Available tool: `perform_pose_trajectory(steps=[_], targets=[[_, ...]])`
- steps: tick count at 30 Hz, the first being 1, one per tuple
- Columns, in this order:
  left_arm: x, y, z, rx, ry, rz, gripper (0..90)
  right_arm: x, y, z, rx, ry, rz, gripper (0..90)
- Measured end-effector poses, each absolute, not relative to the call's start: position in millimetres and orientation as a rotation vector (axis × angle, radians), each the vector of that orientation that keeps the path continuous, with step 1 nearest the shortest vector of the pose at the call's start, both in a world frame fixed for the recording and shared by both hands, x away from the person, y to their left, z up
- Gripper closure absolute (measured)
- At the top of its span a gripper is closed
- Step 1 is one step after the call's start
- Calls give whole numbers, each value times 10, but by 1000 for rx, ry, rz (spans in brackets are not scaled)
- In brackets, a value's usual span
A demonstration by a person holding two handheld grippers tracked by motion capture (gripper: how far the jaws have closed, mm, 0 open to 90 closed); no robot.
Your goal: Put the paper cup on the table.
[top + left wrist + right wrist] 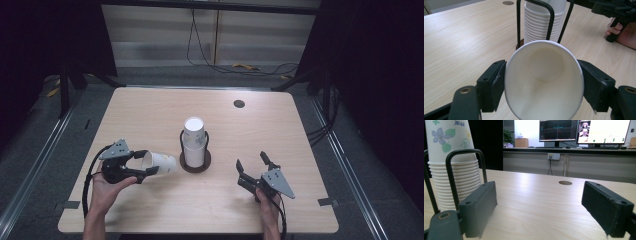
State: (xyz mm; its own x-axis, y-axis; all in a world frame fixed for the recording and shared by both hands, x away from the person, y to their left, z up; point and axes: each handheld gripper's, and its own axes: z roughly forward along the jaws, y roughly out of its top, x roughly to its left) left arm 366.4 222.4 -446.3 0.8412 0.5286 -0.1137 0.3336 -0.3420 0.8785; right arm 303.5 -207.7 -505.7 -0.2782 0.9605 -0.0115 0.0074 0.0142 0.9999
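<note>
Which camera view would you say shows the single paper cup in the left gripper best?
The left gripper view: the paper cup faces it, open mouth between the pads. The high view shows the cup small, on its side.

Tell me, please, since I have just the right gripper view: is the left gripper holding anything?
Observer: Yes, the left gripper grips a single paper cup lying on its side, mouth toward the gripper.
Operator: Thank you. Is it clear of the stack?
Observer: It lies just left of the cup stack; whether they touch, I cannot tell.
Operator: And what does the stack stand on?
Observer: A round dark base.
</note>
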Motion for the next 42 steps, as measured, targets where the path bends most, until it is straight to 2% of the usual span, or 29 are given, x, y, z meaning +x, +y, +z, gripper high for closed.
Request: perform_pose_trajectory(steps=[4,14,26,37,42], targets=[[3687,2264,-4431,1946,662,243,270,3037,-2076,-5056,1071,1421,1385,120],[3783,2252,-4286,2062,685,313,270,3027,-2070,-5057,1067,1410,1378,117],[4076,2163,-4133,2151,694,273,267,3021,-2067,-5060,1065,1391,1370,118],[4254,1987,-3979,2318,692,281,264,3017,-2066,-5060,1065,1390,1372,120],[4375,1908,-4021,2393,729,311,258,3016,-2067,-5060,1063,1391,1376,123]])
